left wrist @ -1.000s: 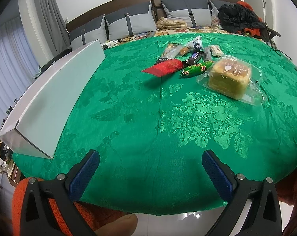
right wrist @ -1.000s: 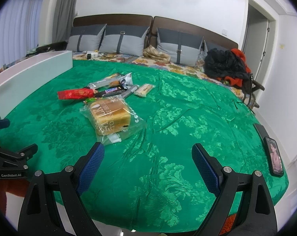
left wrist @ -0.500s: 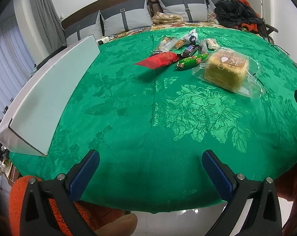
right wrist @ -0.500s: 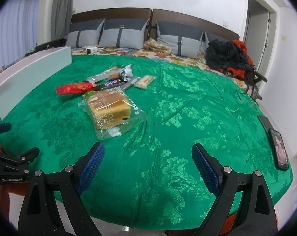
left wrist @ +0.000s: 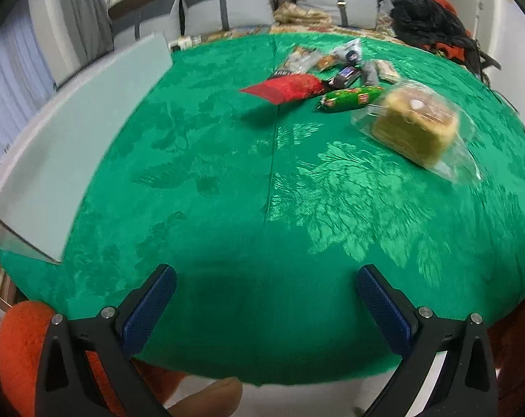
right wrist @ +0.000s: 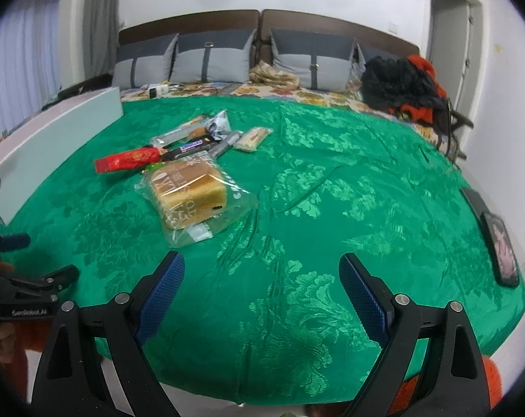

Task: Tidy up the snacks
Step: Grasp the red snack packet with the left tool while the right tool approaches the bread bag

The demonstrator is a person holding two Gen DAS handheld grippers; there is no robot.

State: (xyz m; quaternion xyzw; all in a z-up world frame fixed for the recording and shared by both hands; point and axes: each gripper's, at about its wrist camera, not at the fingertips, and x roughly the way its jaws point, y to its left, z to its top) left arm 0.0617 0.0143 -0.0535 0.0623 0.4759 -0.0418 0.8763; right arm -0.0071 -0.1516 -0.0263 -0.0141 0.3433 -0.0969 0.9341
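Note:
Snacks lie in a cluster on the green tablecloth (left wrist: 227, 191). A bagged bread loaf (left wrist: 415, 128) (right wrist: 189, 193) lies nearest. Behind it are a red packet (left wrist: 286, 88) (right wrist: 128, 160), a green sausage-shaped pack (left wrist: 349, 97), a dark chocolate bar (right wrist: 193, 146), a small beige bar (right wrist: 252, 138) and several clear wrapped snacks (left wrist: 304, 60). My left gripper (left wrist: 265, 299) is open and empty over the near table edge. My right gripper (right wrist: 260, 293) is open and empty, just short of the loaf. The left gripper also shows in the right wrist view (right wrist: 26, 278).
A long white open box (left wrist: 71, 146) (right wrist: 54, 128) lies along the table's left side. A phone (right wrist: 498, 243) lies at the right edge. Behind the table are a sofa with grey cushions (right wrist: 210, 59) and a pile of dark and orange clothes (right wrist: 401, 83).
Both grippers have moved forward over the table towards the snacks, which now look larger and nearer. Both stay open and empty.

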